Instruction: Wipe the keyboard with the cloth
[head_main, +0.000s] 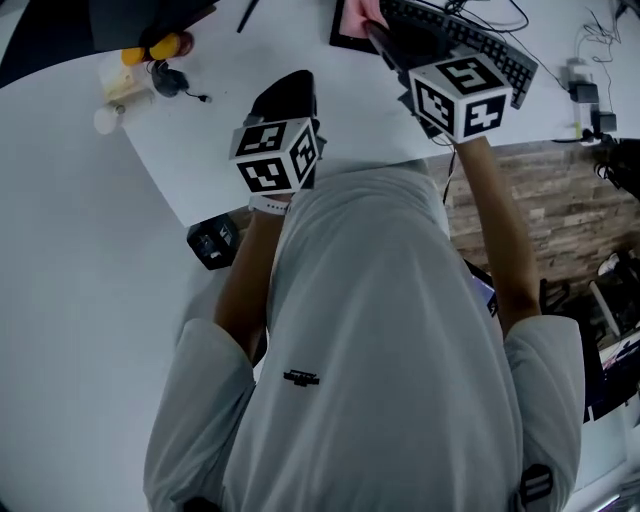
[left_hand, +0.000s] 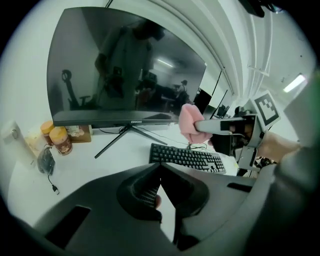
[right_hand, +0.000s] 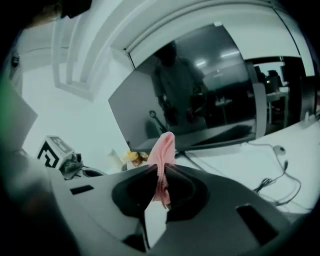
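A white table (head_main: 120, 230) carries everything. A dark monitor (left_hand: 125, 75) stands at its far side on a splayed stand. A black keyboard (left_hand: 187, 158) lies nearer, to the right. At the left sit two orange-lidded jars (left_hand: 59, 140), with a dark corded mouse (left_hand: 46, 160) just beside them.

One camera looking down, two looking ahead
The head camera is looking steeply down at the desk (head_main: 80, 300); each gripper camera is sitting close behind its jaws, facing the monitor (left_hand: 125, 70) at 12 o'clock, which both are sharing; head and left cameras are sharing the keyboard (head_main: 500, 55).
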